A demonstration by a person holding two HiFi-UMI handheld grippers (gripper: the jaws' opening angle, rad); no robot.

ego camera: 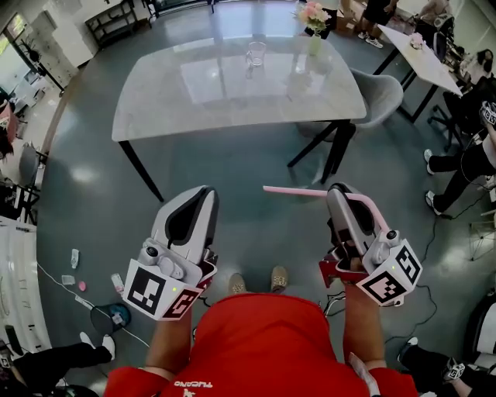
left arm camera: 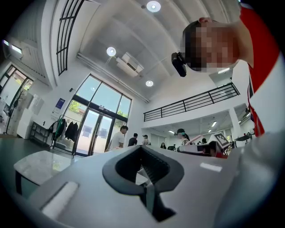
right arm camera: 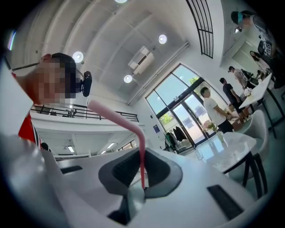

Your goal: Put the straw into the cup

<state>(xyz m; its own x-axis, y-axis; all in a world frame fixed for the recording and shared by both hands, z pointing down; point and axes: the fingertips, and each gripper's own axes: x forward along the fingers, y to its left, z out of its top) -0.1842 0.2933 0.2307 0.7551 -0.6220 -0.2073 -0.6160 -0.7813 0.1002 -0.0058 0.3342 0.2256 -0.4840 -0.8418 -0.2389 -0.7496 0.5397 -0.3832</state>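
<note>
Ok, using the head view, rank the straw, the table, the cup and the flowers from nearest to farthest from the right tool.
1. straw: clamped in the right tool itself.
2. table: ahead, its near edge closest.
3. cup and flowers: both on the table's far side, cup left, flowers right; too close to call.

Grey marble-topped counter (ego camera: 194, 101) bears a vase of pink flowers (ego camera: 313, 27); grey chair (ego camera: 381, 94) stands just beside.

Lower left: white left gripper (ego camera: 203, 194), jaws together, empty. Lower right: white right gripper (ego camera: 338, 190), jaws clamping a bent pink plastic straw (ego camera: 291, 190).
</note>
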